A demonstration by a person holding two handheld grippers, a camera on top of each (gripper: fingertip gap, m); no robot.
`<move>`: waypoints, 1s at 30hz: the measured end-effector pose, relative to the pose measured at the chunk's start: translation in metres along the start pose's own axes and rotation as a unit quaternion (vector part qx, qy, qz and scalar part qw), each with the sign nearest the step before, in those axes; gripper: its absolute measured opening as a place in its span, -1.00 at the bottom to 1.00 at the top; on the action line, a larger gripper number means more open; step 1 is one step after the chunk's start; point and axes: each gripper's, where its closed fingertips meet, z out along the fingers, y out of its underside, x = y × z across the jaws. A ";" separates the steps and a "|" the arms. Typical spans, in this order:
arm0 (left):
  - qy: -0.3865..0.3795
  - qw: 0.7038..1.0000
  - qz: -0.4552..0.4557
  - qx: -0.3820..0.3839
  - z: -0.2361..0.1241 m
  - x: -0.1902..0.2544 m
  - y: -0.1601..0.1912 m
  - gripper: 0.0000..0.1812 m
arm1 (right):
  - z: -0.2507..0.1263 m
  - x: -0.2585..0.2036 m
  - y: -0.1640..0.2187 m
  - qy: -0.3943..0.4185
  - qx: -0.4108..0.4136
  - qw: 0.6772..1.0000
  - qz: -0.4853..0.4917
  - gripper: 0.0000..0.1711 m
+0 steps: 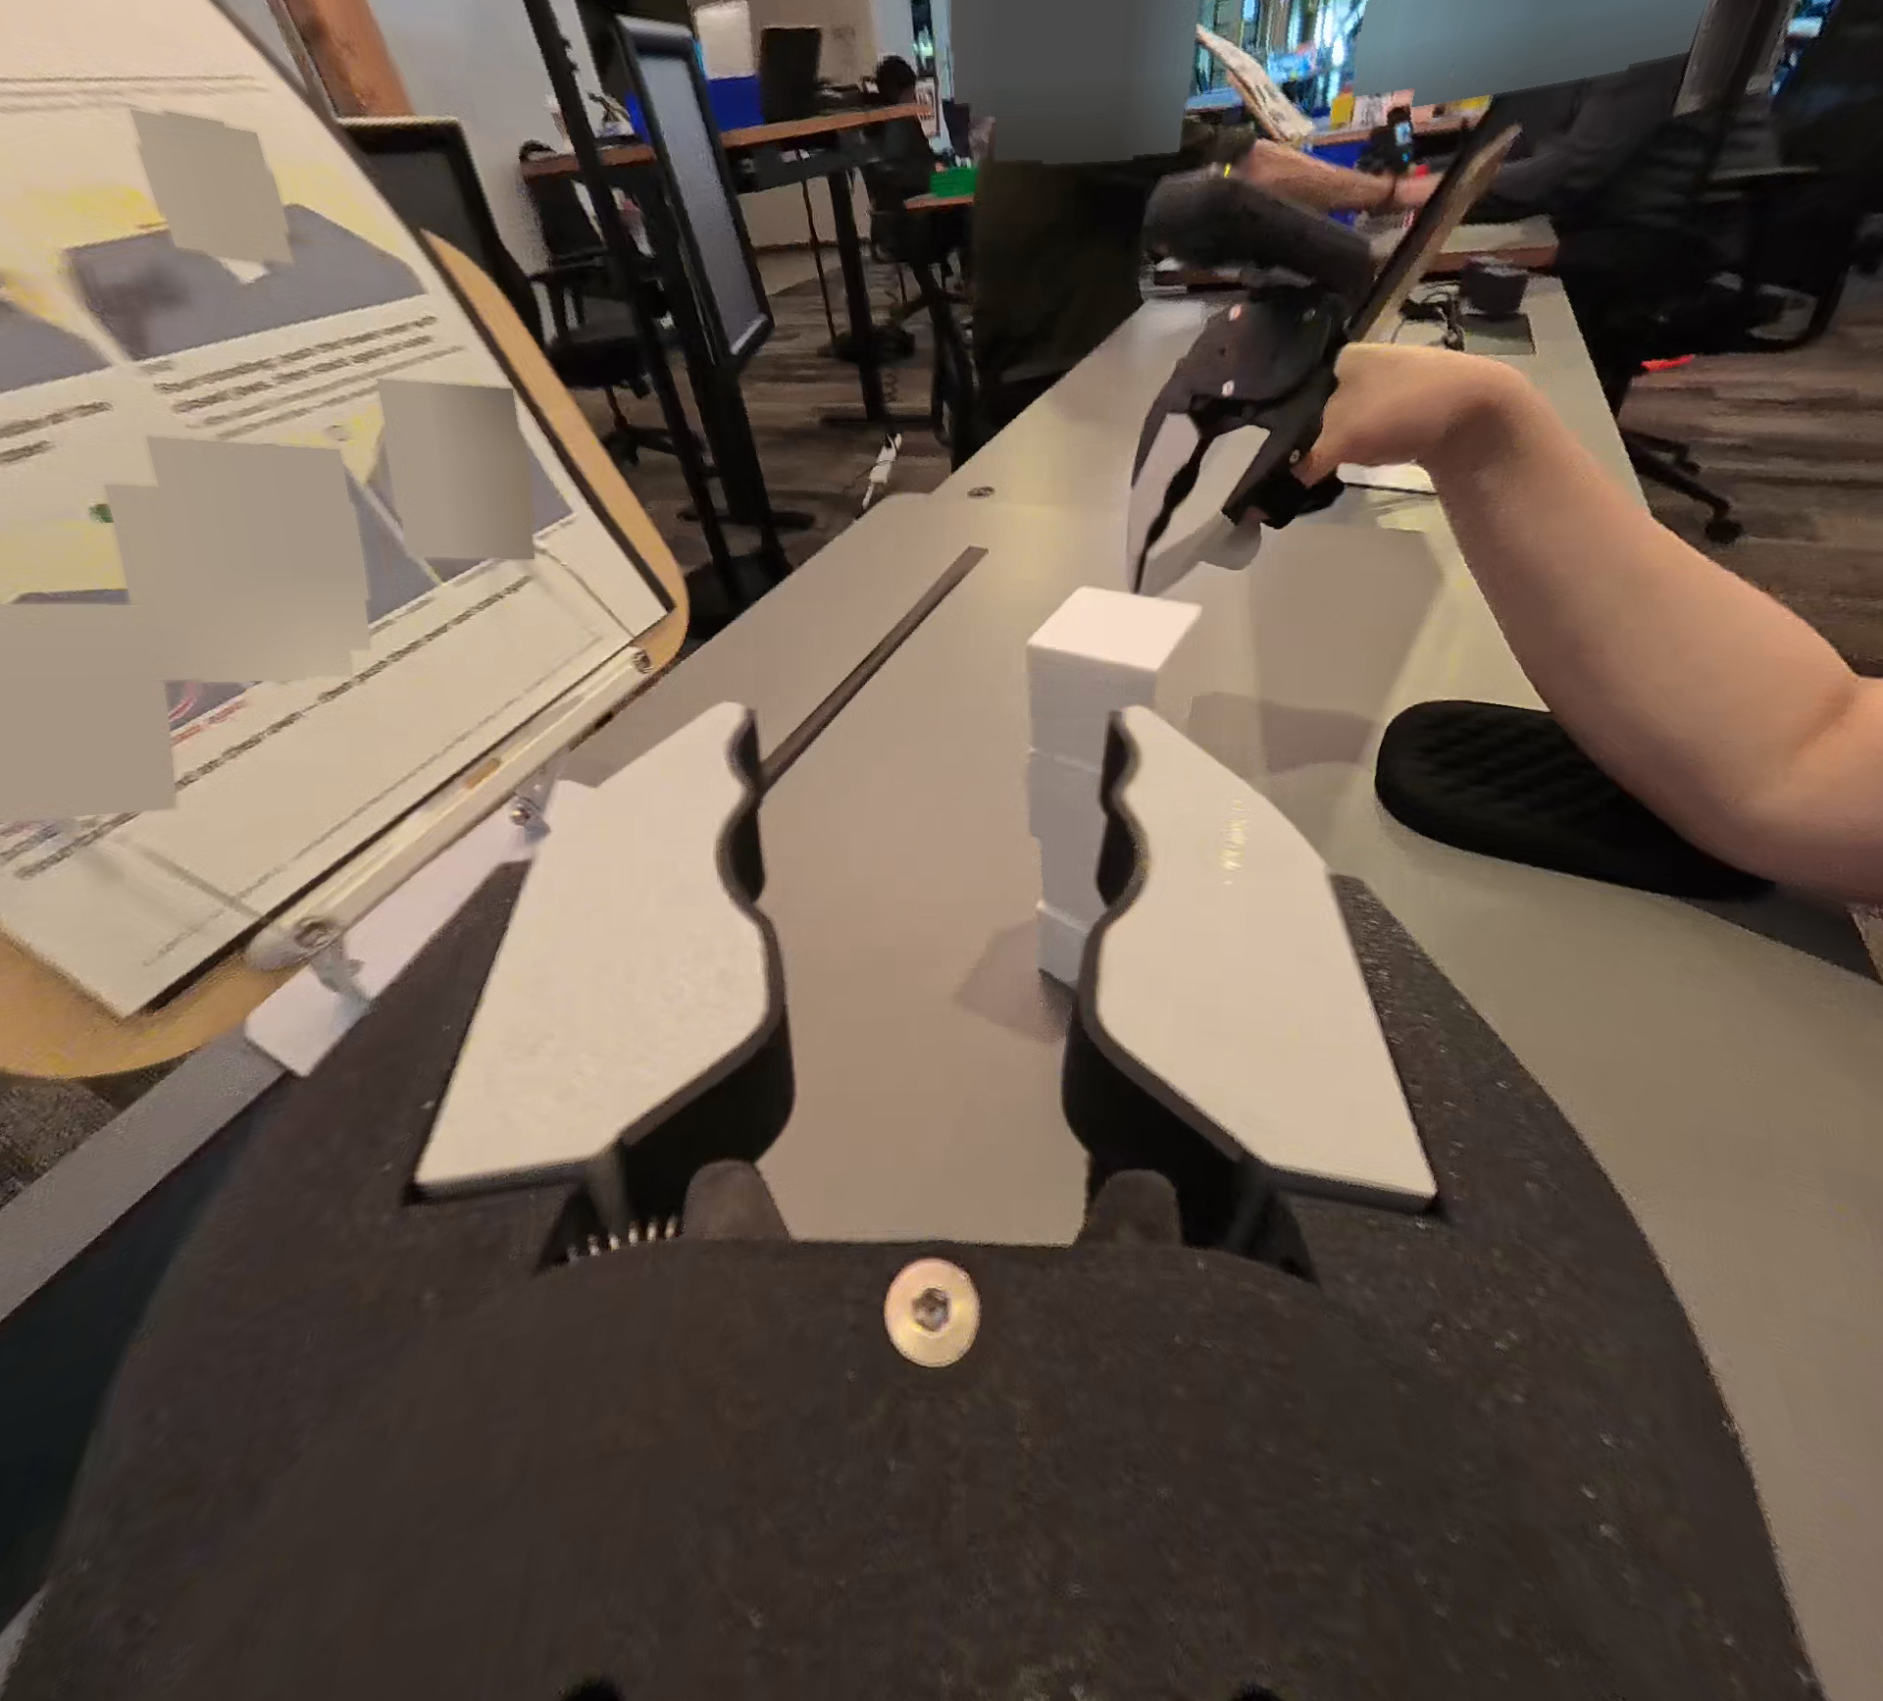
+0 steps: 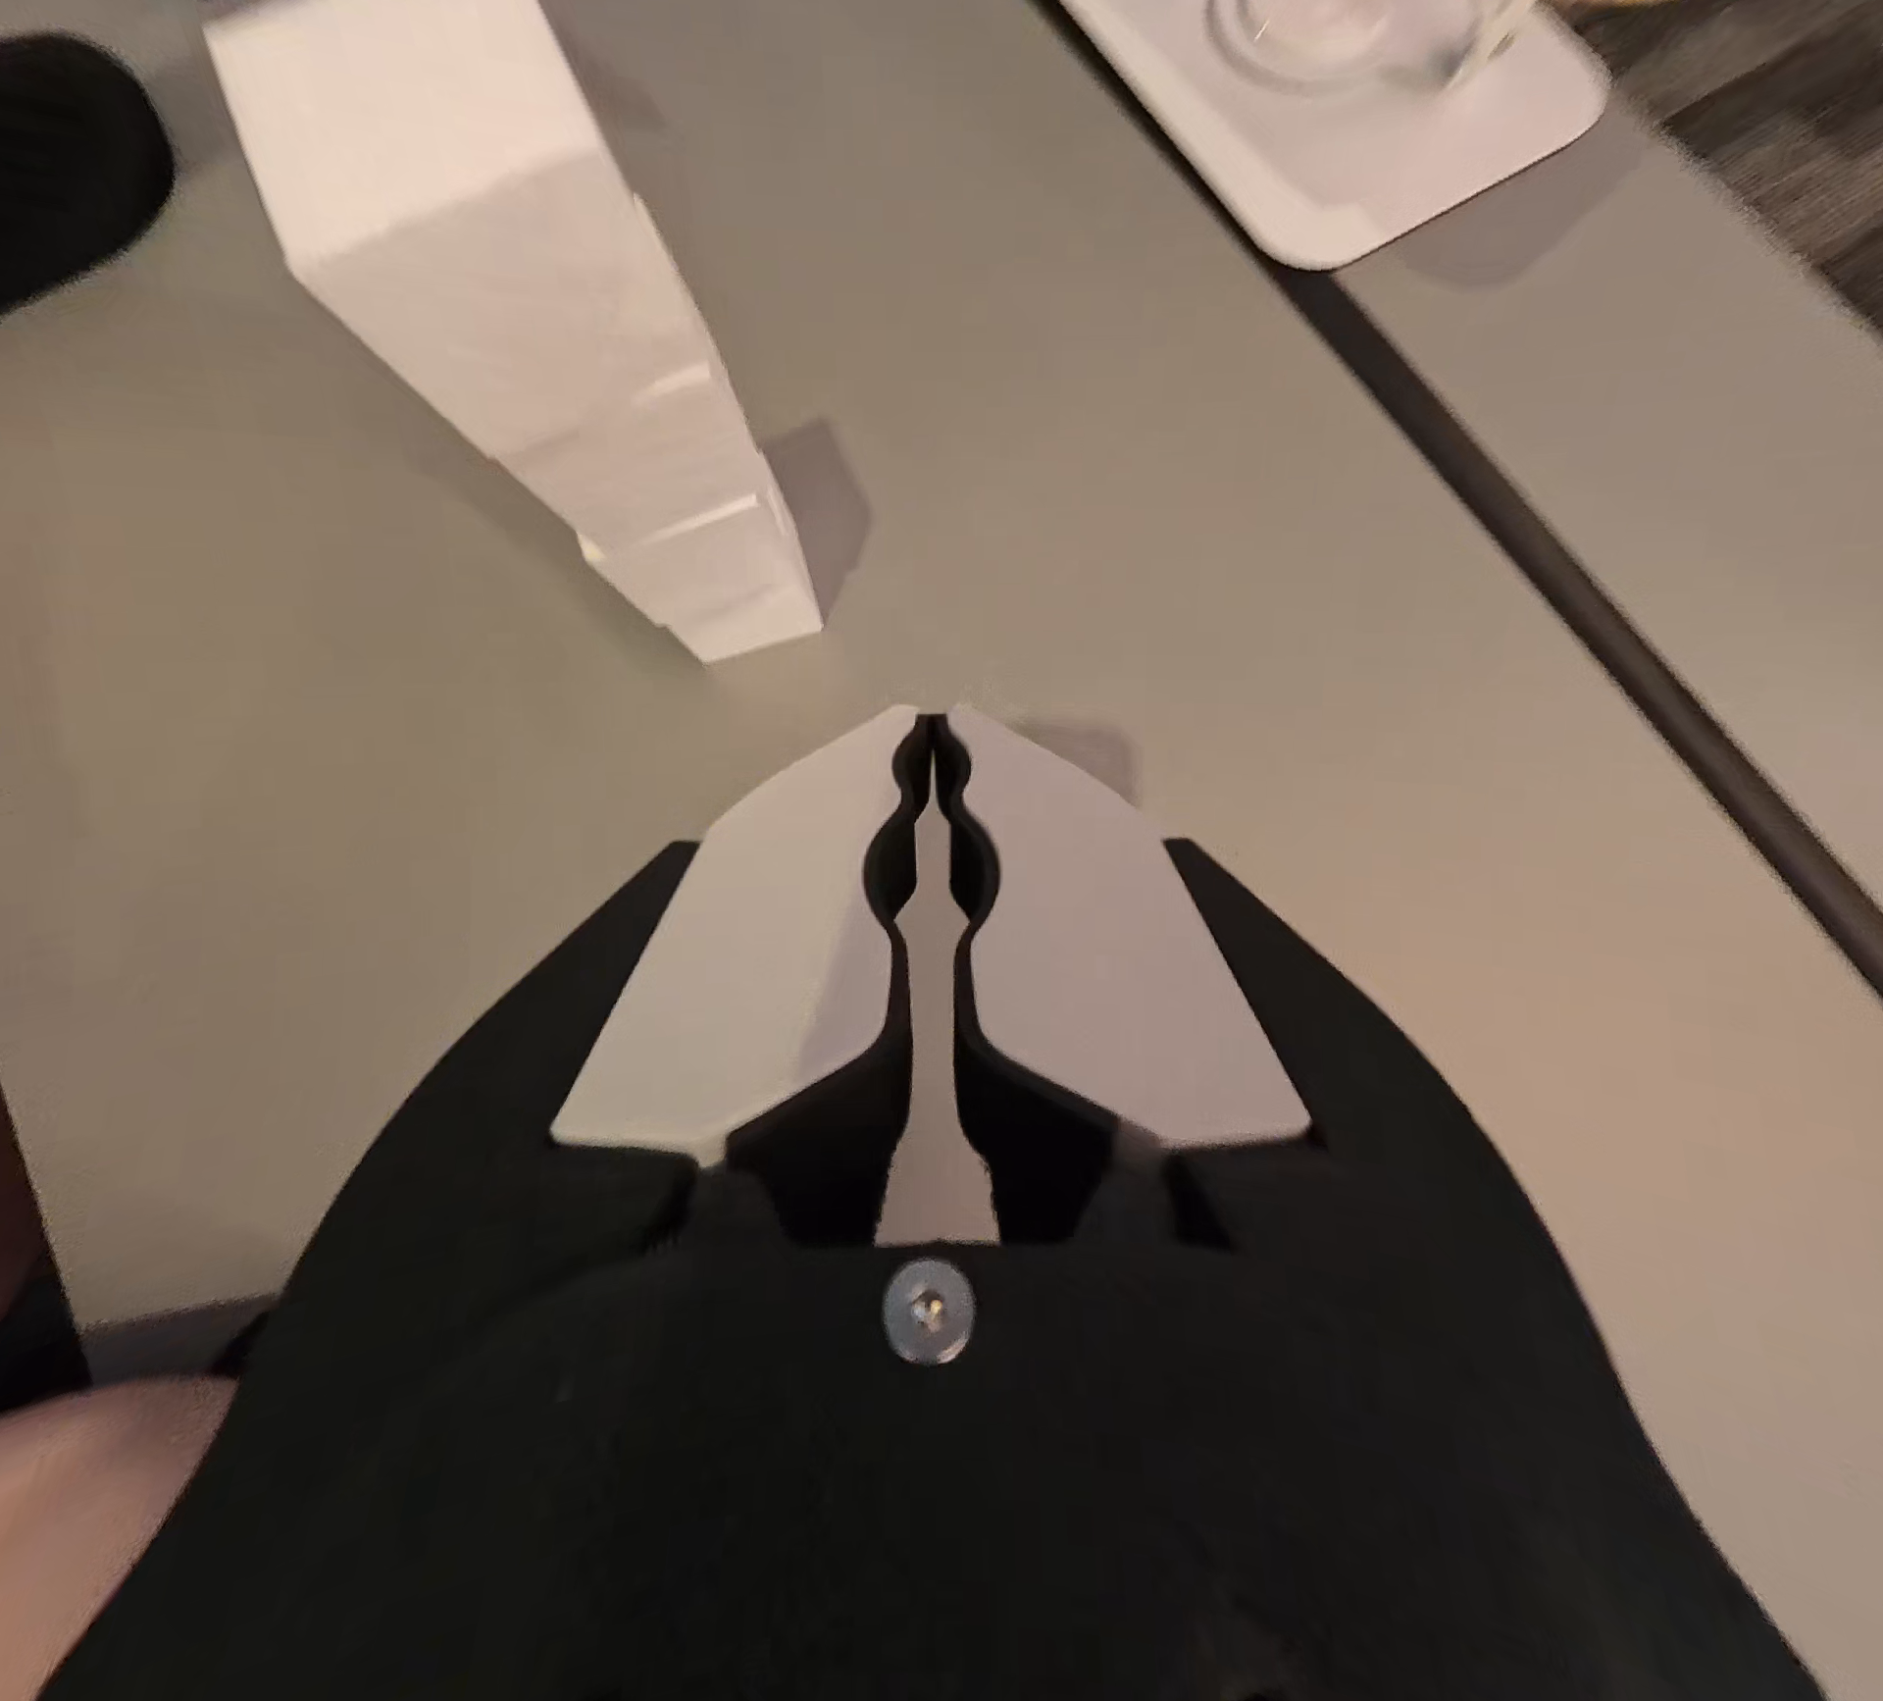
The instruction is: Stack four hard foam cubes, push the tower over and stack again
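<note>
A tower of several white foam cubes (image 1: 1106, 674) stands upright on the grey table (image 1: 917, 888). My left gripper (image 1: 929, 725) is open and empty, low over the table. Its right finger (image 1: 1223, 939) hides the tower's lower right side. My right gripper (image 1: 1151, 567), held by a hand, is shut and hangs tips down just behind and above the tower's top. In the right wrist view the shut right gripper (image 2: 932, 720) looks down on the tower (image 2: 489, 246), which is to its upper left, apart from the tips.
A wooden board with a printed sheet (image 1: 306, 429) leans at the left; its white base with a clear foot (image 2: 1314, 62) sits beyond a dark slot (image 2: 1528, 531) in the table. A black pad (image 1: 1508, 796) lies under the person's forearm (image 1: 1579, 551) at the right.
</note>
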 end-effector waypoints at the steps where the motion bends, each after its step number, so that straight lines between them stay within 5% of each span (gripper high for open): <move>1: 0.000 1.000 0.008 0.015 -0.009 -0.003 0.002 -0.43 | 0.006 -0.001 0.009 -0.010 -0.023 1.000 -0.003 -0.99; 7: -0.068 0.998 0.009 0.002 -0.043 -0.040 0.000 -0.51 | 0.025 0.001 0.093 -0.062 -0.192 0.979 0.031 -0.99; 10: -0.089 0.996 -0.002 0.008 -0.060 -0.047 -0.008 -0.52 | 0.020 0.003 0.104 -0.066 -0.222 0.967 0.111 -0.99; 24: -0.135 0.990 0.002 -0.040 -0.079 -0.057 -0.002 -0.52 | 0.053 -0.026 0.038 -0.032 -0.217 0.954 0.204 -0.99; 30: -0.132 0.990 -0.003 -0.049 -0.070 -0.056 0.003 -0.52 | 0.096 -0.053 -0.011 -0.026 -0.179 0.973 0.144 -0.99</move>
